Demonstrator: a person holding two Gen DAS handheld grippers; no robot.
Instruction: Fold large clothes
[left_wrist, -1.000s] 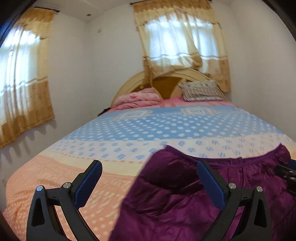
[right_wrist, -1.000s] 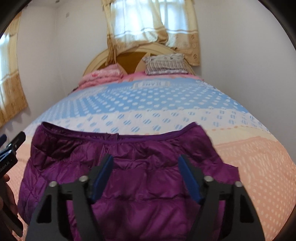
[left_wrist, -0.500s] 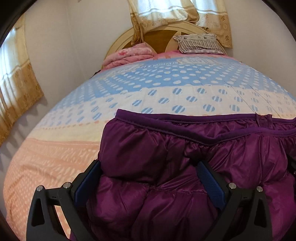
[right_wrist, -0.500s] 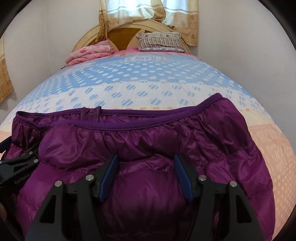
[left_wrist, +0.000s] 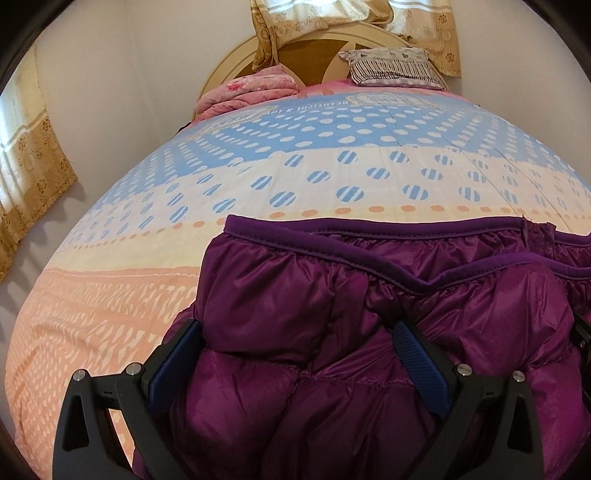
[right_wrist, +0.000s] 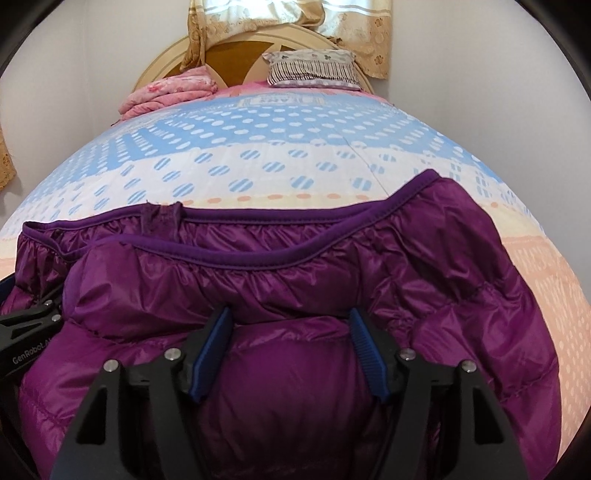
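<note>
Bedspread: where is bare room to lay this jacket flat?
Free: the bedspread between the purple jacket hem and the striped pillow and pink blanket, plus the orange strip left of the jacket. Crowded: the near edge, under both grippers.

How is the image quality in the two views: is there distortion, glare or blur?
Left wrist view: strong fisheye bulge, so the bed curves like a dome, with dark corners; the jacket is sharp, with a soft sheen. Right wrist view: same bulge and dark corners; the curtain is brightly backlit, the jacket shows mild shine, and there is no evident motion blur.
</note>
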